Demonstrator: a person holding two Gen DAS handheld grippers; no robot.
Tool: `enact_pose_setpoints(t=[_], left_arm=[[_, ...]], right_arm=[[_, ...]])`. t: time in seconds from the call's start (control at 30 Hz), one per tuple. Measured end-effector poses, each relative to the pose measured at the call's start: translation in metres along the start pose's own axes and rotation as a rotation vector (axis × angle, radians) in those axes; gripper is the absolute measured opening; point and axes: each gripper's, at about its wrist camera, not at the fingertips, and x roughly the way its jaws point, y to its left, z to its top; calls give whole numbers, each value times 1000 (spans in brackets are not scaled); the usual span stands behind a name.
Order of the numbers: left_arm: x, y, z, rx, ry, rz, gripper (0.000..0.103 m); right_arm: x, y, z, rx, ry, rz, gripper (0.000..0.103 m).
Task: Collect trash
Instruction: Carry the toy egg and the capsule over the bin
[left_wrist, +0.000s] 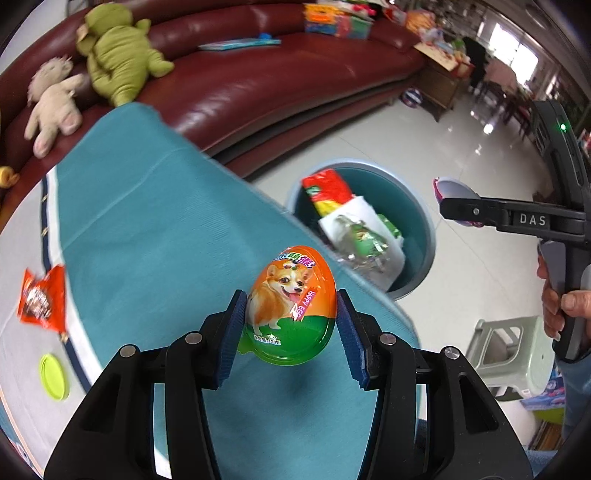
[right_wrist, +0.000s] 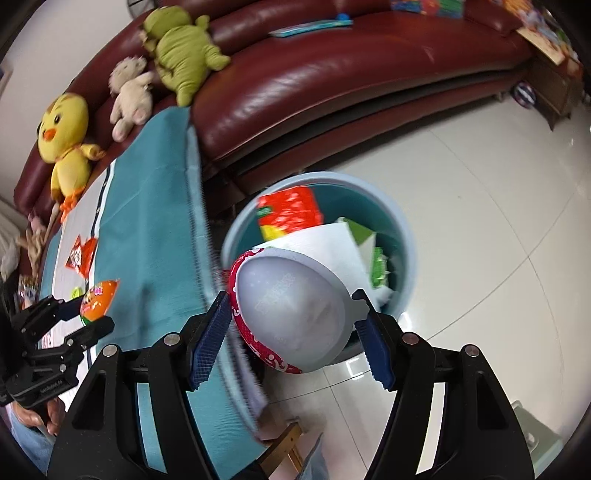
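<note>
My left gripper (left_wrist: 290, 328) is shut on an orange and green egg-shaped package with a corgi picture (left_wrist: 291, 306), held above the teal tablecloth (left_wrist: 147, 229). My right gripper (right_wrist: 293, 330) is shut on a grey egg-shaped half shell with a red patterned rim (right_wrist: 291, 310), held by the rim of the blue trash bin (right_wrist: 406, 243). The bin (left_wrist: 424, 225) holds a red and yellow package (right_wrist: 290, 212), white paper and green wrappers. The right gripper with its shell (left_wrist: 452, 192) shows in the left wrist view, the left gripper with its egg (right_wrist: 98, 299) in the right wrist view.
A red snack wrapper (left_wrist: 42, 297) and a lime green lid (left_wrist: 54, 376) lie on the table at left. A dark red sofa (left_wrist: 277, 74) with plush toys (left_wrist: 118, 51) stands behind. A pale green stool (left_wrist: 513, 354) stands on the tiled floor at right.
</note>
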Motion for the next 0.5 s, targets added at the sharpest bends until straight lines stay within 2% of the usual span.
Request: enact_pose_setpoints(t=[0.27,0.5], left_arm=[[28,-46,29,70,30,-38,50],[55,-83,49,133,60,-77,50]], right_arm=[[1,-37,9,59,3,2,64],[0,-55,16,79,2,-8,64]])
